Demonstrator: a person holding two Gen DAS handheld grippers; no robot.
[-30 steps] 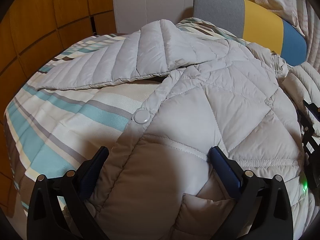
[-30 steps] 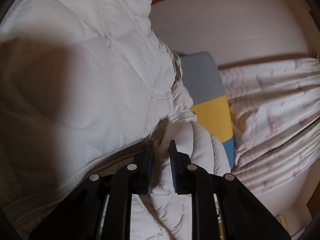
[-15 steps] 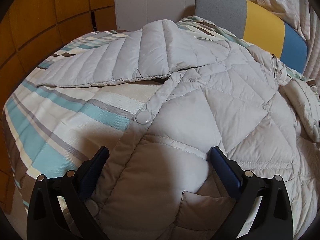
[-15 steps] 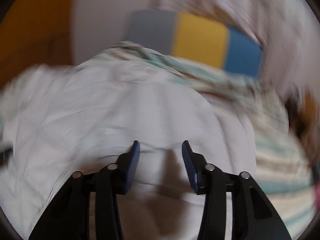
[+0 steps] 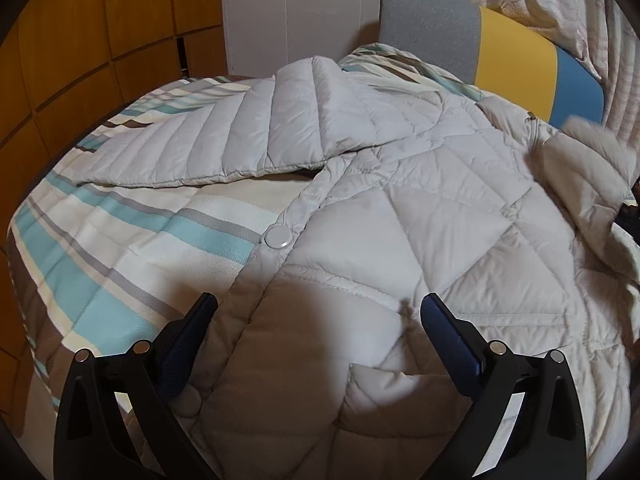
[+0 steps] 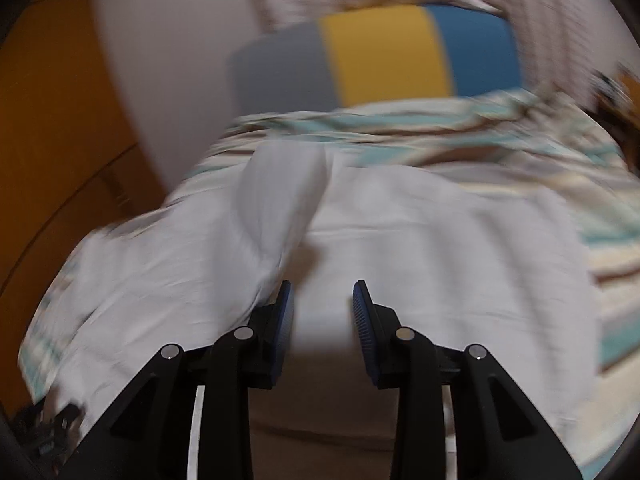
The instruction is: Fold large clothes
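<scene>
Two grippers: both over one pale quilted down jacket (image 5: 420, 208) spread on a bed.
Far left: orange-brown wooden panels (image 5: 80, 40) behind the bed.
Bedspread (image 5: 132, 248): striped in teal, cream, grey and brown, bare to the left of the jacket.
Sleeve (image 5: 224, 140): stretched out leftward across the stripes, lying flat.
Snap button (image 5: 279, 237): round, on the jacket's front edge beside the bare bedspread.
Left gripper (image 5: 316, 312): jaws spread wide, straddling the jacket's lower front panel; the fabric lies between the fingers but neither pad presses it.
Jacket body: diamond-quilted, filling the middle and right of the left wrist view, with a bunched fold (image 5: 584, 184) at its right edge.
Headboard cushion (image 5: 512, 52): grey, yellow and blue blocks, past the jacket's top.
Right gripper (image 6: 323, 300): jaws narrowly parted, having just been closing slightly, nothing pinched; blurred white jacket fabric lies beyond them.
Curtain (image 5: 560, 4): pale, patterned, far right.
</scene>
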